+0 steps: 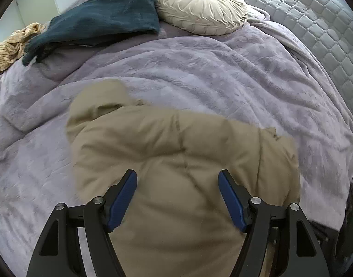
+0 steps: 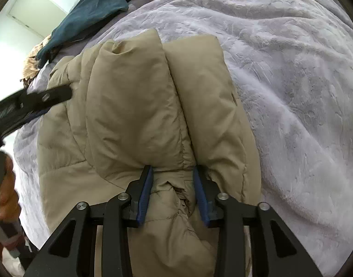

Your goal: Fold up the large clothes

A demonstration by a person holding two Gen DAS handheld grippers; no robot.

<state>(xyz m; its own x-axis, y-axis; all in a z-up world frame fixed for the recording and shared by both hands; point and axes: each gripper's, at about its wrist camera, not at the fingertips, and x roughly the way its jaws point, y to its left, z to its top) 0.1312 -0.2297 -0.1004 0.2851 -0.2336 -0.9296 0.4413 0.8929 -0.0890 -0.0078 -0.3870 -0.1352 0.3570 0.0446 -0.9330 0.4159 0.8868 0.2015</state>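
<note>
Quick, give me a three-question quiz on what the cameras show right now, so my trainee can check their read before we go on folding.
1. True or false: the left tool is shut on the tan jacket.
2. Which thing lies right next to the round cushion?
A) a dark teal garment
B) a red towel
C) a stack of books
3. Short answer: what does the jacket lie on?

Key:
1. False. Its jaws stand wide open above the jacket.
2. A.
3. The lilac blanket.
</note>
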